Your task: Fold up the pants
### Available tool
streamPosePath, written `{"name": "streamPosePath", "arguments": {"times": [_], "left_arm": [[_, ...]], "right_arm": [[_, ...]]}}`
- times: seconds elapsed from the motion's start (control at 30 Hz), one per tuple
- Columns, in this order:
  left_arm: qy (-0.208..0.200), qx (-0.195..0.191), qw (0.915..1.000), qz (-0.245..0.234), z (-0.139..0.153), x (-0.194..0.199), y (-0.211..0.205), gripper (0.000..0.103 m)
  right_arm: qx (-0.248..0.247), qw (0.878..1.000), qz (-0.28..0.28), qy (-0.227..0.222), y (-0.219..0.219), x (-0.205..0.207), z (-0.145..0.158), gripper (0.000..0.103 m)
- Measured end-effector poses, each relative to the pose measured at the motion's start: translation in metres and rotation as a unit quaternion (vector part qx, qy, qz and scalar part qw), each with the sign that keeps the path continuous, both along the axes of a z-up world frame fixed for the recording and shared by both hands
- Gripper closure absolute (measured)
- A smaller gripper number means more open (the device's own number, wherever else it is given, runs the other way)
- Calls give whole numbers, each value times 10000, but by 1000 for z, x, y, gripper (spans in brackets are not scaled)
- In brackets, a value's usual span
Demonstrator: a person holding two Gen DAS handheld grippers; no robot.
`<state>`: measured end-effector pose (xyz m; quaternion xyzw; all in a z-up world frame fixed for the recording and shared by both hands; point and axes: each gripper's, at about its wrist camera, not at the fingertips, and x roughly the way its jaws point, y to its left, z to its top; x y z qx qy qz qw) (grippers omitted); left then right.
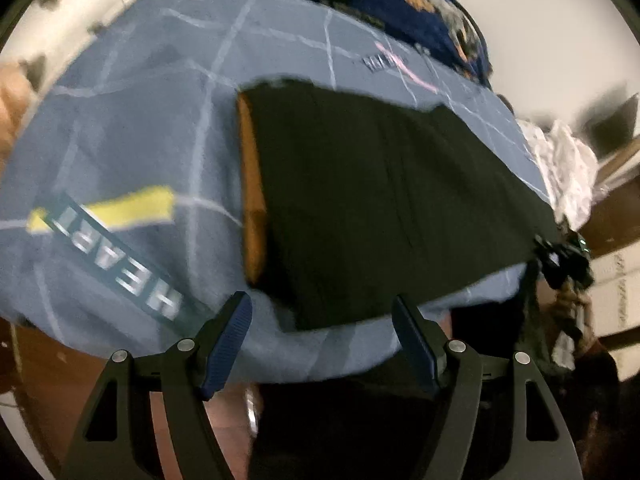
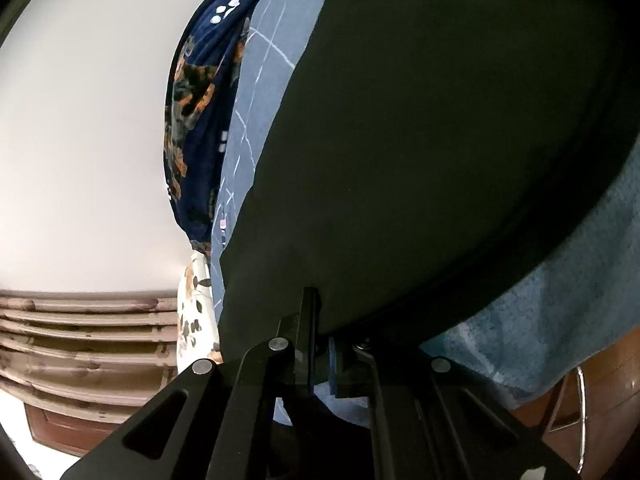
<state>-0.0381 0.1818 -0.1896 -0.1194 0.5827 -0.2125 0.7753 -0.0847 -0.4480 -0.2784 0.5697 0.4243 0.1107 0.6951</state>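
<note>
lying limp on the blue bedspread (image 1: pixel 132 128), the black pants (image 1: pixel 360 200) look soft; right tool (image 2: pixel 320 360) pinches their hem, left tool (image 1: pixel 322 340) gapes apart.

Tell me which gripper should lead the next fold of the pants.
Right. The right gripper is shut on the pants edge, while the left gripper hangs open above the blue blanket, holding nothing.

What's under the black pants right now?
The black pants lie on a blue blanket; an orange lining shows at their edge. Anything beneath the blanket is covered.
</note>
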Motion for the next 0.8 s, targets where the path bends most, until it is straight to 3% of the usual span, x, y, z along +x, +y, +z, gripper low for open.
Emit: {"name": "streamPosePath", "arguments": {"times": [0.07,0.13,0.33,0.63,0.8], "left_arm": [[66,-76,9999,-24,-5,-2,-4,32],[67,-159,9998,28,-5,0,-7,56],[-109,0,9998,144,2,-3,-12,72],[-979,423,9933,438,47,15,-28,82],[-529,741,9951,396,8,18,-23,83]], "right_arm": [[53,10000,-6,3,-1,-1,0,98],[66,10000,-5,9,0,0,0,98],[100,9999,1,21,0,0,0,98],[211,9997,132,-70,11,2,0,94],[242,9996,173,9,11,2,-5,97]]}}
